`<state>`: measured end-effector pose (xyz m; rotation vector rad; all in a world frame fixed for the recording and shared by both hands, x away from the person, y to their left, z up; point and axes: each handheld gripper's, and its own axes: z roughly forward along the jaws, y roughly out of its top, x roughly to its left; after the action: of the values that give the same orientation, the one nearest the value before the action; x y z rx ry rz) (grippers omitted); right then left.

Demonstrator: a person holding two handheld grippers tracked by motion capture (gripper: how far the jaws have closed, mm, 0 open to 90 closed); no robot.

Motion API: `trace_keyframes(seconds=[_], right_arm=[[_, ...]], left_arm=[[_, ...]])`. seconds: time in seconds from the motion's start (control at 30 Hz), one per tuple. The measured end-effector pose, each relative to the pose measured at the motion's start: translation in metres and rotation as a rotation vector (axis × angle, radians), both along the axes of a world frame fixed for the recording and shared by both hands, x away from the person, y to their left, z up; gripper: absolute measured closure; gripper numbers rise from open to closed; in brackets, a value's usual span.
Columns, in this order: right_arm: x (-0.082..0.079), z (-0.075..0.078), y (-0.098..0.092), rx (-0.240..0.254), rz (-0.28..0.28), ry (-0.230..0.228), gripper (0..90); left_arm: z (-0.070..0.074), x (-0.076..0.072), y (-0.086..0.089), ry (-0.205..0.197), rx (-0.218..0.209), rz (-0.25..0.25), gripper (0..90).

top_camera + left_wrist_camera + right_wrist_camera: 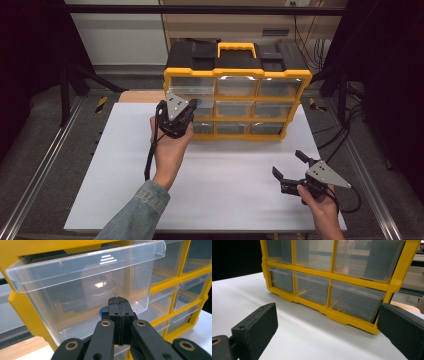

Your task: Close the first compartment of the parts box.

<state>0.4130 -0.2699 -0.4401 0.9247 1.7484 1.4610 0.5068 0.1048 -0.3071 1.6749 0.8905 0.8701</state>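
Closed left claw (119,305) faces the protruding clear drawer (82,277).

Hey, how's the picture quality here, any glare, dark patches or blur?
High view: white table evenly lit, surroundings dark, glare on the organizer's top drawers. Left gripper view: a bright reflection inside the clear drawer; left gripper sharp. Right gripper view: the right gripper's near fingers look soft.

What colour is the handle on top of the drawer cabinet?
Yellow. The handle shows best in the high view, on the black top of the cabinet.
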Motion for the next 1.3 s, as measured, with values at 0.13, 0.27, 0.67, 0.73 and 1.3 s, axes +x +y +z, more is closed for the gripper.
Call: trace_keyframes(seconds=[0.13,0.27,0.67,0.73,1.3], right_arm=[[-0.001,0.001,0.002,-0.013,0.004,-0.008,3.9],[-0.002,0.001,0.003,-0.016,0.007,-0.007,3.9],[-0.002,0.002,0.003,-0.015,0.007,-0.011,3.9],[-0.002,0.002,0.003,-0.014,0.008,-0.010,3.9],[-0.002,0.002,0.003,-0.018,0.008,-0.011,3.9]], left_arm=[[-0.001,0.001,0.000,-0.003,0.009,0.003,90.0],[-0.001,0.001,0.002,-0.003,0.011,0.008,90.0],[-0.002,0.008,0.002,-0.008,0.007,0.020,90.0],[-0.001,0.008,0.001,-0.012,0.008,0.022,90.0],[-0.001,0.015,0.004,-0.018,0.003,0.031,90.0]])
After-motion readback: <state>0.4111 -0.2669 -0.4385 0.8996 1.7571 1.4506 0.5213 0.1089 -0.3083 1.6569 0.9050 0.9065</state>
